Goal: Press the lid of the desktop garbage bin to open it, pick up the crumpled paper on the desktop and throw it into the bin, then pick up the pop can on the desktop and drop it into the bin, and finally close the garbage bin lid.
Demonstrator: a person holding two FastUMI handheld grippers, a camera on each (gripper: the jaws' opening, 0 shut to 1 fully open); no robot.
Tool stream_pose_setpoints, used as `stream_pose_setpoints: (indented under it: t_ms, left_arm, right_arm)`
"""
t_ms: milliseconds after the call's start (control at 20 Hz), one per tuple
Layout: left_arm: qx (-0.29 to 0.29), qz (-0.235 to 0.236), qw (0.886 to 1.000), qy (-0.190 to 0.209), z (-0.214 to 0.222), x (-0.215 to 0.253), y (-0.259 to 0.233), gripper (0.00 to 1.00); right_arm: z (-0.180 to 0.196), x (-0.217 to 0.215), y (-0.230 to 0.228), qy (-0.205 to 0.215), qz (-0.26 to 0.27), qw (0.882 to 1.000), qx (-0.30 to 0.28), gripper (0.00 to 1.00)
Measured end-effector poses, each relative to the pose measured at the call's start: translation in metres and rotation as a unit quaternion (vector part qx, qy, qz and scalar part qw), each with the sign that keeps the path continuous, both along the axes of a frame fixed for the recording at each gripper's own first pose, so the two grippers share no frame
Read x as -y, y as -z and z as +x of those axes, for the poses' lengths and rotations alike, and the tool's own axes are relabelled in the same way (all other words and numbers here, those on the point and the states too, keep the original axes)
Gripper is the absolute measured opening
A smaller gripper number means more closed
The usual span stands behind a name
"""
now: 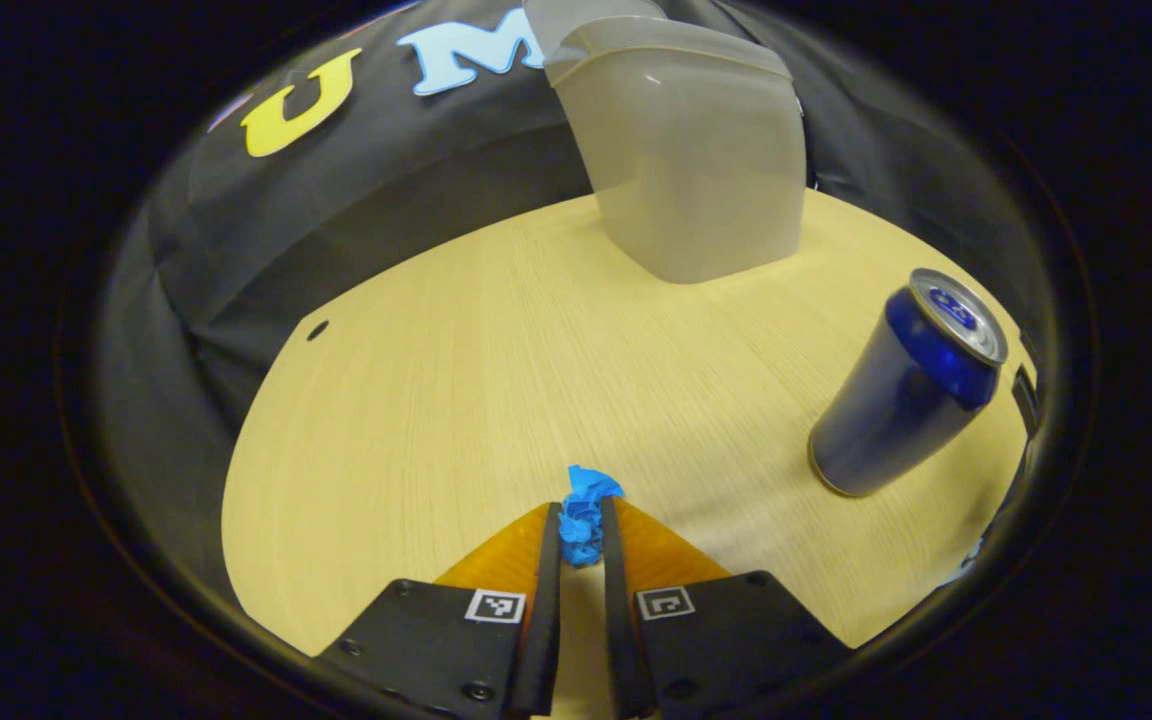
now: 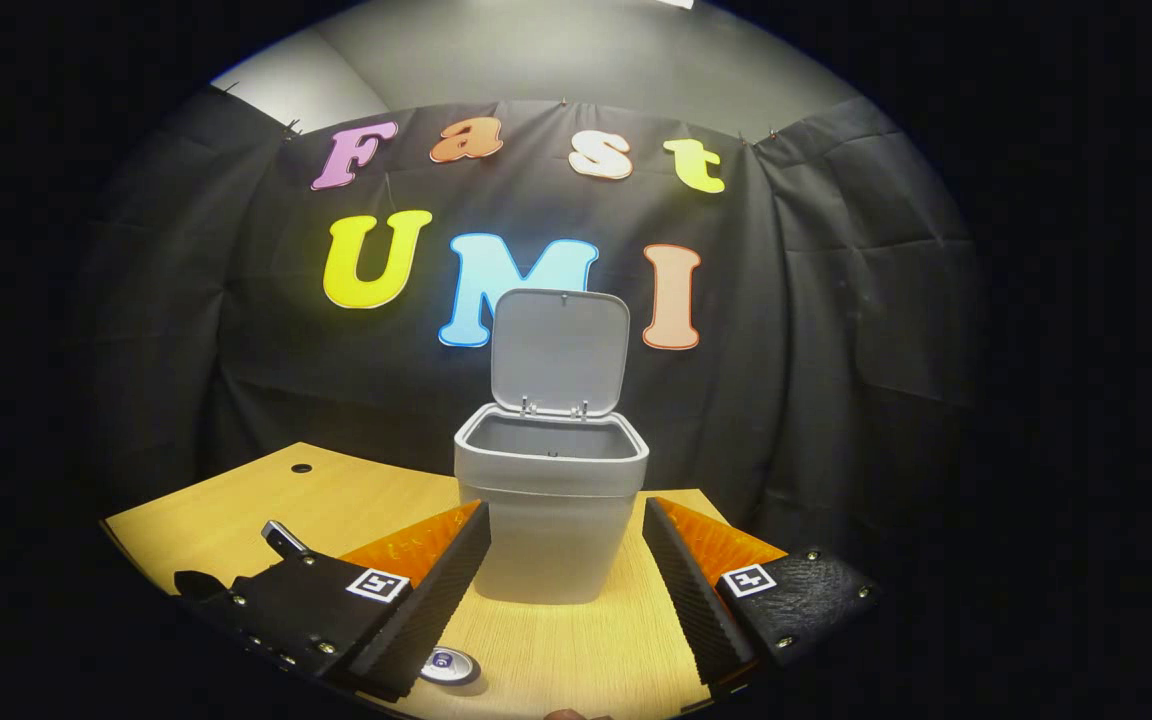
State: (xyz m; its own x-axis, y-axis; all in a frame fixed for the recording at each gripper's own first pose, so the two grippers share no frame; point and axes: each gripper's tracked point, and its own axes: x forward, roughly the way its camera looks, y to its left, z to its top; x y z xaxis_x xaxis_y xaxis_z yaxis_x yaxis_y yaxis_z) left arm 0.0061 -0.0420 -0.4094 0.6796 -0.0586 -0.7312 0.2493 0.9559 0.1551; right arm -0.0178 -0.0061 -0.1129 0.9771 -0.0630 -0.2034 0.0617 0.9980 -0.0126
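Left gripper (image 1: pixel 582 530) jaws pinch the crumpled paper (image 1: pixel 586 510) at their tips (right gripper (image 2: pixel 566 590) jaws spread)

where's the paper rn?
Left gripper view: paper pinched between the left gripper fingers, low over the table, can to its right.

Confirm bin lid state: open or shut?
Open. In the right gripper view the lid stands upright behind the garbage bin, whose mouth is exposed.

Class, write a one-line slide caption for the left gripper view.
Left gripper shut on crumpled paper, with can upright and bin beyond.
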Motion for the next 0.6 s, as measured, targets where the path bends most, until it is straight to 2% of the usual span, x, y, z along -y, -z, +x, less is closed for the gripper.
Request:
stream_pose_setpoints:
  t_ms: [100,250,300,450,500,600]
  left_arm:
    - [-0.002,-0.018,1.000,-0.005,-0.001,-0.001,-0.002,0.21]
    - [0.014,-0.031,0.999,-0.014,0.004,-0.004,-0.017,0.21]
    - [0.029,-0.037,0.999,-0.015,0.010,-0.004,-0.027,0.24]
    - [0.076,-0.070,0.994,-0.028,0.032,-0.005,-0.074,0.24]
    - [0.091,-0.079,0.992,-0.030,0.039,-0.003,-0.090,0.20]
    - [0.123,-0.102,0.987,-0.031,0.054,0.000,-0.122,0.20]
  right_arm:
    - [-0.003,0.004,0.003,0.004,0.000,1.000,-0.001,0.98]
    - [-0.006,0.014,0.006,0.017,0.006,1.000,-0.002,0.98]
    - [-0.007,0.017,0.007,0.021,0.010,1.000,-0.004,0.98]
    - [-0.009,0.024,0.011,0.031,0.013,0.999,-0.005,0.98]
    - [-0.008,0.025,0.012,0.031,0.013,0.999,-0.006,0.98]
    - [-0.006,0.025,0.014,0.031,0.014,0.999,-0.007,0.98]
